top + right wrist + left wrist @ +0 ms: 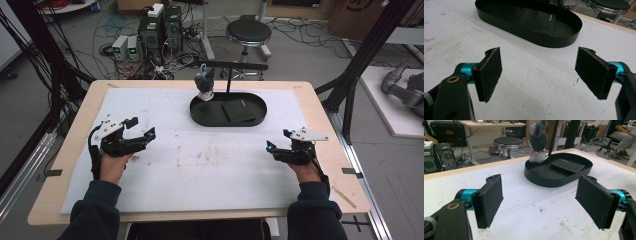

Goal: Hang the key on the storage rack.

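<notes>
Now we keep both claws released: left gripper (142, 129) and right gripper (278, 140) grasp nothing. The plush toy (537, 141) hangs at the black tray's (554, 181) far-left end. We judge it soft and light; better pinch its body gently.

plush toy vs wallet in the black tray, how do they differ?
The plush toy is grey and white and fluffy; the wallet is flat, black and leather-like. The plush toy sits upright at the tray's left end by the rim; the wallet lies flat nearer its middle. The plush toy rises well above the rim; the wallet stays below it. Both are in the black tray, untouched.
</notes>
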{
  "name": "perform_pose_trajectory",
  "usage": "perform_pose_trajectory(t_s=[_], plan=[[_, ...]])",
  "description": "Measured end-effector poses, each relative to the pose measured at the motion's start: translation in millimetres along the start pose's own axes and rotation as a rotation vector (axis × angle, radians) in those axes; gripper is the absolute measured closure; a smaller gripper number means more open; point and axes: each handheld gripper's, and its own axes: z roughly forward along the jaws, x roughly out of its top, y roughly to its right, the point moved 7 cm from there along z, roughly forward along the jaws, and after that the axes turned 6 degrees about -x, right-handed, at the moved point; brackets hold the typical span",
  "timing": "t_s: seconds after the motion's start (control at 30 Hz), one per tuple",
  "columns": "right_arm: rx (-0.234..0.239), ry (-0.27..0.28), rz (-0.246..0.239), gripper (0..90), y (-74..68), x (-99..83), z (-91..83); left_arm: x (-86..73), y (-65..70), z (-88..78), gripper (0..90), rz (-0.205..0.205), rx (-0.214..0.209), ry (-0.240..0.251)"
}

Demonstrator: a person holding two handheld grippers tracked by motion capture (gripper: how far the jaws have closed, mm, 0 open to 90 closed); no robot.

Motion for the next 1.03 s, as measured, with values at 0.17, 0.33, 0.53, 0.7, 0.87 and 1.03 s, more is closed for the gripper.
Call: perform_pose_trajectory(t_s=[0.17,0.33,0.53,0.7,0.87,1.03], plan=[[-0.005,0.0,-0.005,22.0,-0.1,0.1,0.6,-8.2,-2.6,-4.8,21.3,-0.004,0.007,-0.01],[-0.006,-0.007,-0.003,22.0,-0.5,-1.1,1.2,-15.2,-4.4,-7.1,21.3,-0.008,0.008,-0.022],[-0.005,-0.019,-0.006,22.0,-0.7,-3.9,2.9,-18.0,-4.6,-8.0,21.3,0.0,0.011,-0.022],[-0.008,-0.024,-0.007,22.0,0.9,-5.6,3.6,-18.7,-6.1,-9.1,21.3,0.001,0.021,-0.02],[-0.013,-0.025,-0.003,22.0,2.5,-6.4,3.1,-20.2,-11.2,-11.9,21.3,-0.009,0.039,-0.019],[-0.013,-0.027,-0.002,22.0,2.1,-6.9,4.1,-20.7,-13.1,-12.4,21.3,-0.017,0.046,-0.018]])
